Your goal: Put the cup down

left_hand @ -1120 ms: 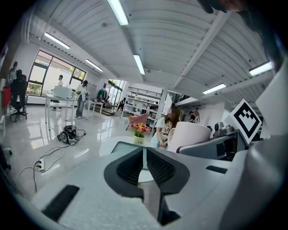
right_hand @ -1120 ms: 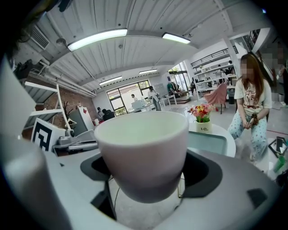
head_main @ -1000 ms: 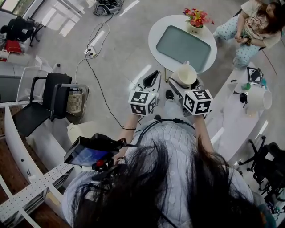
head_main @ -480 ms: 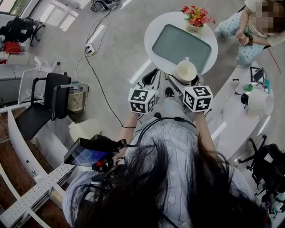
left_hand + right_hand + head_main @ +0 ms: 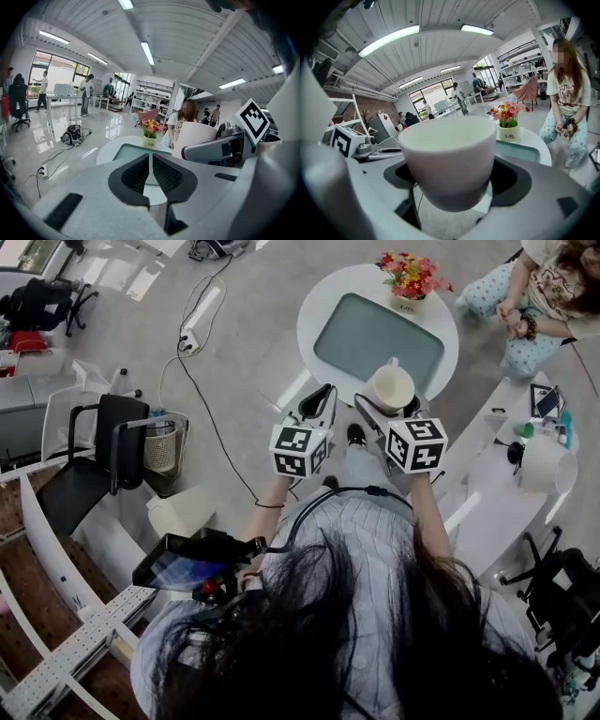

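Note:
A white cup point(image 5: 392, 387) is held upright in my right gripper point(image 5: 393, 401), whose jaws are shut on its sides; in the right gripper view the cup point(image 5: 449, 154) fills the space between the jaws of the gripper point(image 5: 451, 187). It hangs over the near edge of a round white table point(image 5: 323, 296) that carries a grey-green tray point(image 5: 375, 334) and a flower pot point(image 5: 411, 282). Just left of the cup, my left gripper point(image 5: 321, 401) is shut and holds nothing; its jaws point(image 5: 150, 171) nearly touch.
A person sits beyond the table at the top right point(image 5: 534, 296). A white desk point(image 5: 497, 484) with a white jug point(image 5: 544, 451) stands to the right. On the left are a black chair point(image 5: 103, 451), a wastebasket point(image 5: 157, 454) and a floor cable point(image 5: 202, 399).
Both grippers have edged a little forward toward the round table. The cup stays held in the right gripper.

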`<control>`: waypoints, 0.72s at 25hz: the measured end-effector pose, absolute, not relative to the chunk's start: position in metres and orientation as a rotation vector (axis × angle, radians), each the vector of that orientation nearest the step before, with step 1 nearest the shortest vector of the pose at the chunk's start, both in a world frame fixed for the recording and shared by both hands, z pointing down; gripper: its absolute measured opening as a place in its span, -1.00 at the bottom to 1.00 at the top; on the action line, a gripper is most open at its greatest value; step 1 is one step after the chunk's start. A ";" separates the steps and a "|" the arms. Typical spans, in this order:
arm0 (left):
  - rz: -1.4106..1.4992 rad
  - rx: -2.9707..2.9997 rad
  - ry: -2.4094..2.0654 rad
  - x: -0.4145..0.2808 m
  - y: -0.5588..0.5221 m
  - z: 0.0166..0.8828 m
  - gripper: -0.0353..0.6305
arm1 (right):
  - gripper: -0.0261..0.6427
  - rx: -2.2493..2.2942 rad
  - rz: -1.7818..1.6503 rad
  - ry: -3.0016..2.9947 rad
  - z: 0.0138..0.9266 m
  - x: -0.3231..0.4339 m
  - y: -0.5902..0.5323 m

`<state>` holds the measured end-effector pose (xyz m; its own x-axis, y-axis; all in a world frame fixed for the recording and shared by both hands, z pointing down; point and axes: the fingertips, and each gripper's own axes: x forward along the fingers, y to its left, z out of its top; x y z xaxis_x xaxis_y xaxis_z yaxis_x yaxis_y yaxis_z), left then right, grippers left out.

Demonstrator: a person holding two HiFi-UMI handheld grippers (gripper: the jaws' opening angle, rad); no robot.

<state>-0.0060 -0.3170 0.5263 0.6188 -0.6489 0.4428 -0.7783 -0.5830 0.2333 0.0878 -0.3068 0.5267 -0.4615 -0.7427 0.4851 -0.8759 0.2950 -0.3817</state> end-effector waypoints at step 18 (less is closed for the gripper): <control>0.506 2.382 -1.145 0.006 -0.361 0.556 -0.78 | 0.38 1.348 0.769 -2.300 0.576 0.090 -0.374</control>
<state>0.0060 -0.3615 0.5563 0.5886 -0.6339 0.5017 -0.7978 -0.5558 0.2337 0.0896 -0.3745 0.5758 -0.4770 -0.6788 0.5583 -0.8781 0.3952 -0.2697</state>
